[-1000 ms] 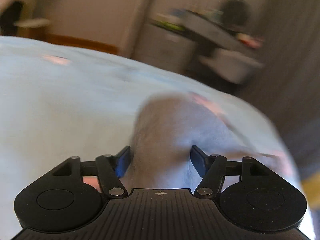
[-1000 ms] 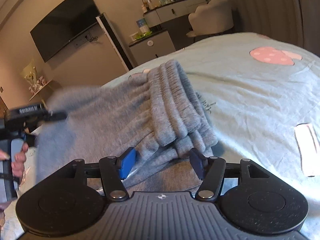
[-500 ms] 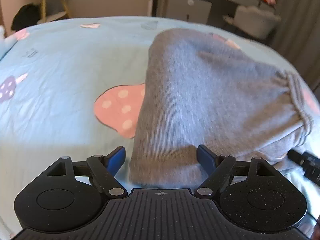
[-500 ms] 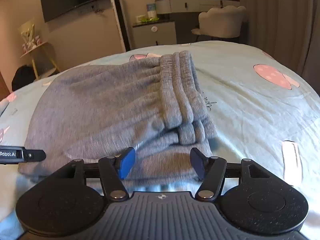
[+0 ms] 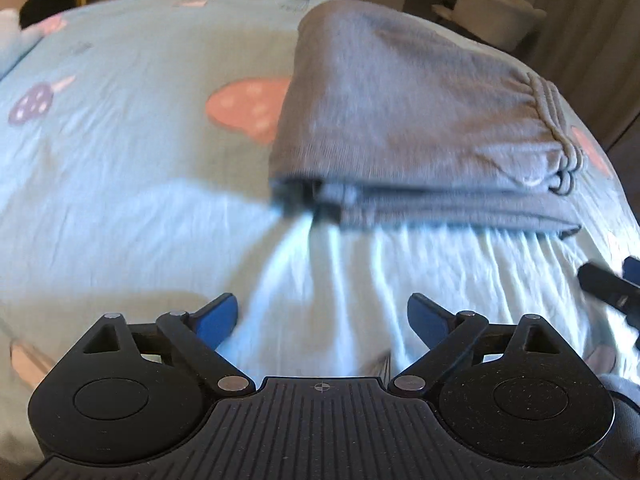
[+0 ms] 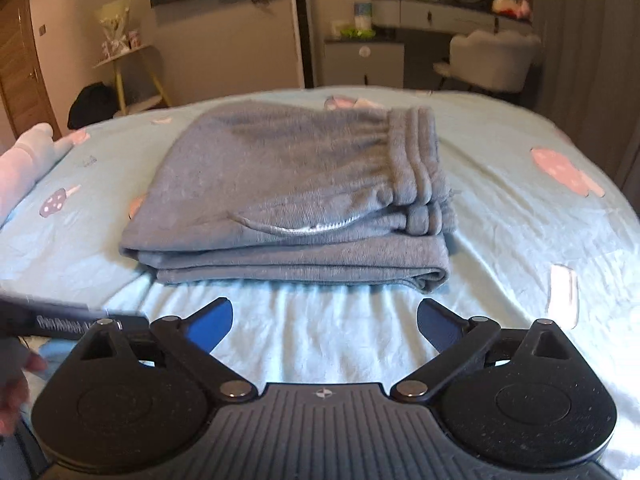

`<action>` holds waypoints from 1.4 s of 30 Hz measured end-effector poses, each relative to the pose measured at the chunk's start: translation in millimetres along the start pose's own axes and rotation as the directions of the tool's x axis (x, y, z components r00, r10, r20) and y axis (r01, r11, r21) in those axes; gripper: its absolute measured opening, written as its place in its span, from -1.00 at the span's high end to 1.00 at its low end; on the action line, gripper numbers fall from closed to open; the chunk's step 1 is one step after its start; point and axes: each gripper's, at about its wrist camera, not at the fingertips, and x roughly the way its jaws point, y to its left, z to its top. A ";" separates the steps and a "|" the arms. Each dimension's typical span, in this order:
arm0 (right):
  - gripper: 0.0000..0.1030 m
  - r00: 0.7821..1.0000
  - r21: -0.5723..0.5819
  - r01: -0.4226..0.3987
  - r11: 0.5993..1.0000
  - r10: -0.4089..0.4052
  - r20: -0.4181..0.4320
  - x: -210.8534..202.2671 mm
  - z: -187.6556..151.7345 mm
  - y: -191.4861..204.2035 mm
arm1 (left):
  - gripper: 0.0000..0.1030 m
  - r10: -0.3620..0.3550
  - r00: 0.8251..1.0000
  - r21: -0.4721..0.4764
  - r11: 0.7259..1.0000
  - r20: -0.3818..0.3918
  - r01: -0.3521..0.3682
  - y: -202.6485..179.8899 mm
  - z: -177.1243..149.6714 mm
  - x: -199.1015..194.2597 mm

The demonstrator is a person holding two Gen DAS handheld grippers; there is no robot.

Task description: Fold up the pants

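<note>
Pants (image 6: 296, 200) lay folded mid-bed (image 6: 520, 208) | left gripper (image 5: 322, 316), right gripper (image 6: 324, 318): jaws opening, empty | step: release; next: likely withdraw.

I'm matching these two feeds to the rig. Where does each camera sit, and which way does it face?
Left wrist: on the left gripper, looking down along its opening, empty jaws at the folded grey pants on the mushroom-print bedsheet; the right gripper shows at the right edge.
Right wrist: on the right gripper, jaws opening and empty, facing the pants toward the dresser; the left gripper and a hand show at left.
Shared: pants, bedsheet, white chair.
</note>
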 end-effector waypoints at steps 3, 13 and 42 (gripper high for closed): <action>-0.92 0.998 0.002 0.053 0.999 -0.053 0.012 -8.6 2.8 2.0 | -0.86 0.042 0.999 0.034 0.999 0.003 -0.042 -6.6 -12.6 -4.4; -0.92 0.994 0.011 0.111 0.994 -0.111 -0.010 -10.3 7.0 12.1 | -0.87 0.023 0.995 0.094 0.995 0.102 -0.032 -8.8 -19.3 -26.1; -0.92 0.990 -0.040 0.127 0.991 -0.129 -0.050 21.7 6.2 20.2 | -0.87 -0.060 0.993 0.113 0.992 0.105 0.049 -12.0 -7.2 -11.0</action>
